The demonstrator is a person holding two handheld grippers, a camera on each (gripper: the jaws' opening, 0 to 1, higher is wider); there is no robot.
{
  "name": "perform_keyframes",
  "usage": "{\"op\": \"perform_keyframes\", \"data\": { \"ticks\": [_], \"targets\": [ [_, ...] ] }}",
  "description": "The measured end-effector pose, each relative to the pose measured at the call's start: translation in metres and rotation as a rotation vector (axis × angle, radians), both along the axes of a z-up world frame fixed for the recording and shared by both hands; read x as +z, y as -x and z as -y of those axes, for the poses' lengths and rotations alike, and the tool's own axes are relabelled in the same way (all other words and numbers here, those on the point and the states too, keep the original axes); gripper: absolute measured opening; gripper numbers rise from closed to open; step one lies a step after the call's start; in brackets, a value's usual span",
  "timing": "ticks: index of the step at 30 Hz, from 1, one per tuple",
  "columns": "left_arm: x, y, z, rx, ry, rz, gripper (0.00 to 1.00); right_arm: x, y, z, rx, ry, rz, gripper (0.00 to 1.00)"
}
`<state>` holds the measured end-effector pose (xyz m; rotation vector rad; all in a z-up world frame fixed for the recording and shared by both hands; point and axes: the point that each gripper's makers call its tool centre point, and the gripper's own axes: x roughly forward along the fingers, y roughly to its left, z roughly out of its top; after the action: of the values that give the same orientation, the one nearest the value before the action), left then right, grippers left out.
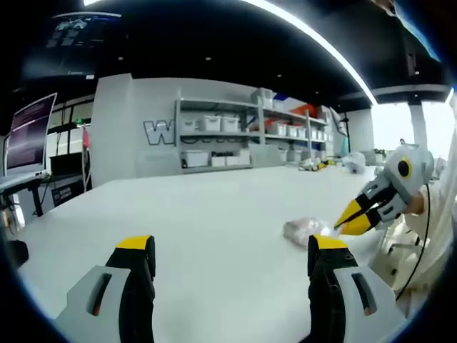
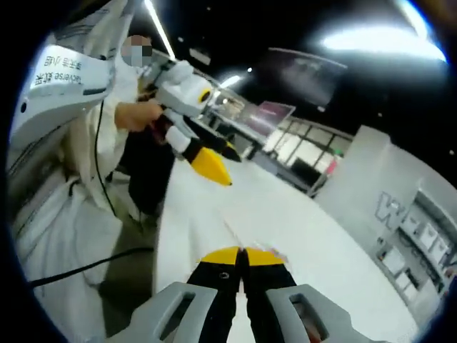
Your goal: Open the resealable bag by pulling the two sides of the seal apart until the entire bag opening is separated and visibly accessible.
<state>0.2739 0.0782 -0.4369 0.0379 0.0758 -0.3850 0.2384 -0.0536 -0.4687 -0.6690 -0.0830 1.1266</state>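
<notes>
A crumpled clear resealable bag point(image 1: 305, 230) lies on the white table point(image 1: 200, 207), right of centre in the left gripper view. My left gripper point(image 1: 232, 250) hovers short of it, its jaws wide apart and holding nothing. My right gripper point(image 1: 341, 226) comes in from the right, yellow tips together at the bag's near edge. In the right gripper view my right gripper point(image 2: 243, 251) is shut, with a thin pale film running forward from its tips; little of the bag shows there. A person's hand holds the left gripper point(image 2: 218, 161) up and to the left, above the table.
The person point(image 2: 86, 164) in white clothes stands at the table's edge, with a cable hanging beside them. Shelves with white bins point(image 1: 214, 139) line the back wall. A monitor point(image 1: 28, 132) stands at the far left.
</notes>
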Motion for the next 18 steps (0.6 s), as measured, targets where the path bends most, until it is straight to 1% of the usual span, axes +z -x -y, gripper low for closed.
{"op": "perform_keyframes", "data": {
  "ticks": [4,13,14,16,18],
  "targets": [
    [-0.001,0.000,0.001,-0.003,-0.002,-0.005,0.88,-0.008,-0.001,-0.007,0.004,-0.003,-0.030,0.00],
    [-0.003,0.001,0.001,-0.007,0.008,-0.009,0.87,-0.014,-0.003,-0.012,-0.004,-0.047,-0.094,0.00],
    [-0.004,0.001,0.002,-0.011,0.013,-0.009,0.87,-0.014,-0.003,-0.013,-0.007,-0.052,-0.092,0.00],
    [-0.001,0.002,0.003,-0.017,0.047,-0.005,0.87,-0.013,-0.005,-0.014,-0.012,-0.069,-0.097,0.00],
    [0.002,0.002,0.002,-0.022,0.072,-0.004,0.87,-0.014,-0.005,-0.016,-0.010,-0.084,-0.126,0.00]
  ]
}}
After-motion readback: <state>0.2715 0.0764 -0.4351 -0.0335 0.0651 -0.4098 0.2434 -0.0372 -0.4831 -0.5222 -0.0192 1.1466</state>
